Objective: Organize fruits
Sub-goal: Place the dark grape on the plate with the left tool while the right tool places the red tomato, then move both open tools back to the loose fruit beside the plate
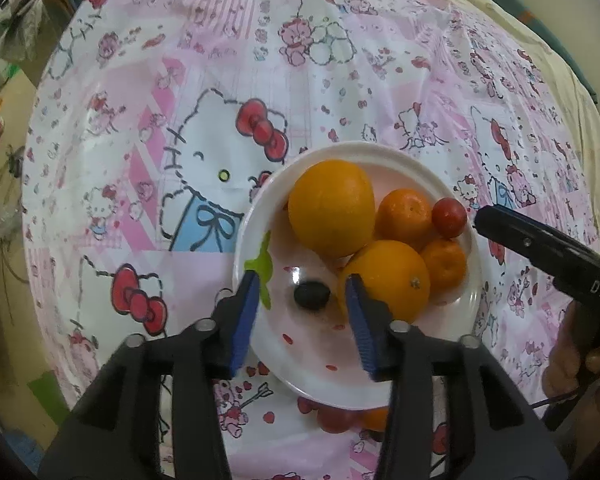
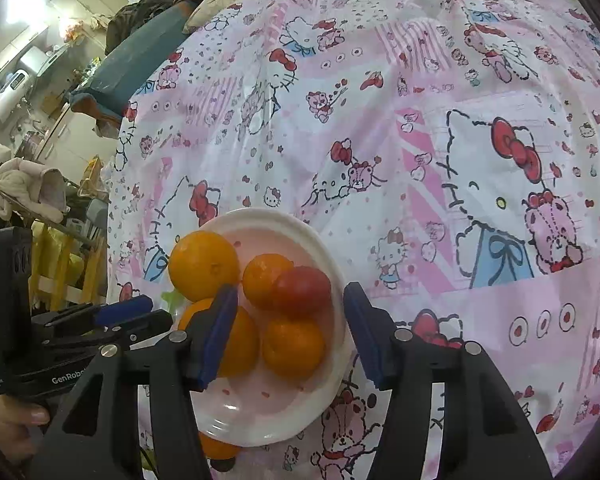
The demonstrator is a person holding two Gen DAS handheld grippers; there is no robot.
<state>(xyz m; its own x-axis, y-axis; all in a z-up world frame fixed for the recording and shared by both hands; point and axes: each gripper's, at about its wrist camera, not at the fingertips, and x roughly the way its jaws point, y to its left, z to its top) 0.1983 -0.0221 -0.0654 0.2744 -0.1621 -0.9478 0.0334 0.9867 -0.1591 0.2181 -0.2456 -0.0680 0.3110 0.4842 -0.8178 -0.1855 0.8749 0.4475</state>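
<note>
A white plate [image 1: 260, 336] on the Hello Kitty cloth holds two large oranges [image 1: 331, 207], two small tangerines [image 1: 406, 214], a red tomato [image 1: 449, 217] and a small dark fruit [image 1: 311, 295]. My left gripper [image 1: 302, 312] is open above the plate, its jaws either side of the dark fruit, not touching it. My right gripper [image 2: 290, 332] is open above the same plate [image 2: 332, 392], over a tangerine [image 2: 293, 347] and the tomato [image 2: 303, 289]. More fruit, red and orange, lies under the plate's near edge [image 1: 340, 418], mostly hidden.
The pink patterned cloth [image 2: 420, 160] covers a bed. The right gripper shows at the right edge of the left wrist view [image 1: 540, 248]; the left gripper shows at the left of the right wrist view [image 2: 80, 328]. Room clutter lies beyond the bed's left edge [image 2: 28, 184].
</note>
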